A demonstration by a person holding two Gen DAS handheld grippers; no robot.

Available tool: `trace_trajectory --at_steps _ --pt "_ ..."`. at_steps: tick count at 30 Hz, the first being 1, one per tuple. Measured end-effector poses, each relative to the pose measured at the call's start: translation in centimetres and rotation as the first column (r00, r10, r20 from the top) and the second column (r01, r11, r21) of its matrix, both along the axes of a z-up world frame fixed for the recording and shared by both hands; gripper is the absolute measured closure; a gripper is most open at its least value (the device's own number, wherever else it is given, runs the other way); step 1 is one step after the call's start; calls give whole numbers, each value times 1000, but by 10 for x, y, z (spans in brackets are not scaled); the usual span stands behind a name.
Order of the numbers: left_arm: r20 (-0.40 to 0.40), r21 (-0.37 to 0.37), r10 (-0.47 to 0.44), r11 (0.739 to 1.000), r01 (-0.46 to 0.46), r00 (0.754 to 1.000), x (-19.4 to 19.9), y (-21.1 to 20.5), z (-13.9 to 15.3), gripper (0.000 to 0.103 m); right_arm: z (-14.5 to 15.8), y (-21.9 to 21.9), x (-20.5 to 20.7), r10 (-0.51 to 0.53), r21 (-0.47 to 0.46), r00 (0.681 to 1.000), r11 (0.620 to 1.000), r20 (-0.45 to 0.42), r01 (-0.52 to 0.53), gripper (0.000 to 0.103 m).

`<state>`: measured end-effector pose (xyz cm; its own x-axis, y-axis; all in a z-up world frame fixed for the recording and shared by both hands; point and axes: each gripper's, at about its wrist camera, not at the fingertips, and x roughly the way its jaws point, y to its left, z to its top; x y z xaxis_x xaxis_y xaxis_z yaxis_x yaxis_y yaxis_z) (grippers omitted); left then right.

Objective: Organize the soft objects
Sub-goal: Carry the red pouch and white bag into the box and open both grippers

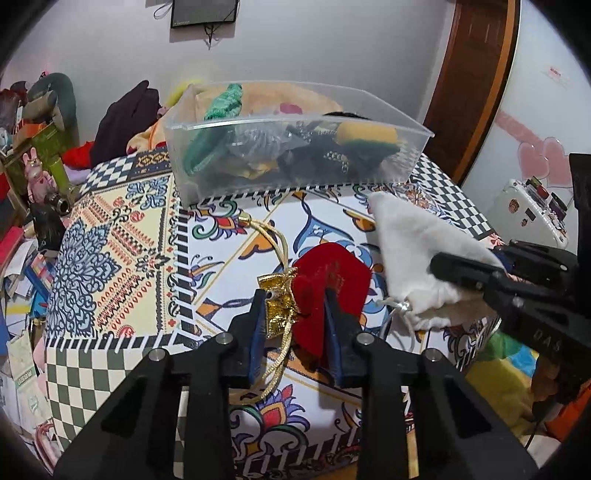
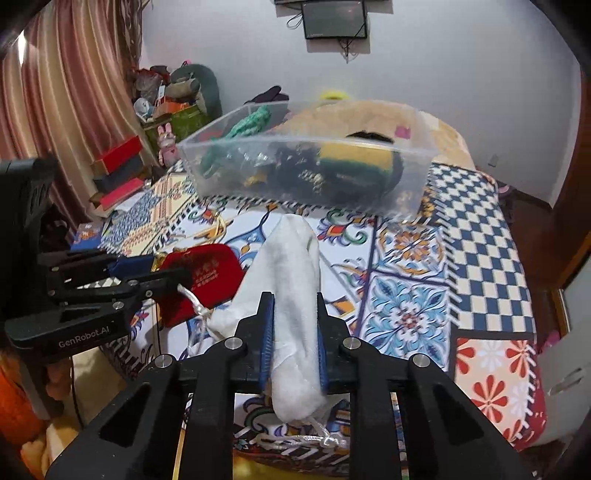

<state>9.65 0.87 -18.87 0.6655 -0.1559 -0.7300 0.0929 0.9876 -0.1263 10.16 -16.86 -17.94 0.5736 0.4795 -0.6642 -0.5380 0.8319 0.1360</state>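
Clear bin (image 1: 295, 166) at far side of patterned cloth (image 1: 122, 236) holds green knit (image 1: 207, 147), yellow-green sponge (image 1: 369, 138), dark items. Left gripper (image 1: 295, 295) clamps red pouch (image 1: 325, 288); right gripper (image 2: 295, 299) clamps white pouch (image 2: 291, 295), both near side.

1. Wall (image 2: 443, 66): plain white; a dark screen (image 2: 334, 18) is mounted high, cables hung below.
2. Curtain (image 2: 74, 92): striped pink-brown, seen at left.
3. Door (image 1: 476, 66): brown wood, seen at right.
4. Table cover (image 2: 480, 258): patterned patchwork with checks.
5. Clutter (image 1: 33, 122): boxes and toys piled by the wall.
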Motion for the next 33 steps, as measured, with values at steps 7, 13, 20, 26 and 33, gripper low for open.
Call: trace_trajectory --at_steps 7,13,20,26,33 --pt "71 -15 6 1000 -5 997 -4 7 28 76 21 -10 3 -36 25 998 999 50 35 86" --pt "151 -19 21 1000 -19 988 0 9 58 76 44 -13 8 -53 46 991 998 120 48 86" --pt "238 -25 43 999 -38 970 10 12 90 76 74 -12 17 -73 80 975 995 211 58 86" --pt "302 -27 79 997 -74 950 22 17 110 76 94 -6 30 -91 89 954 994 285 69 86" --pt "340 -35 109 994 -103 934 49 20 123 76 106 5 52 -134 131 940 987 315 97 86"
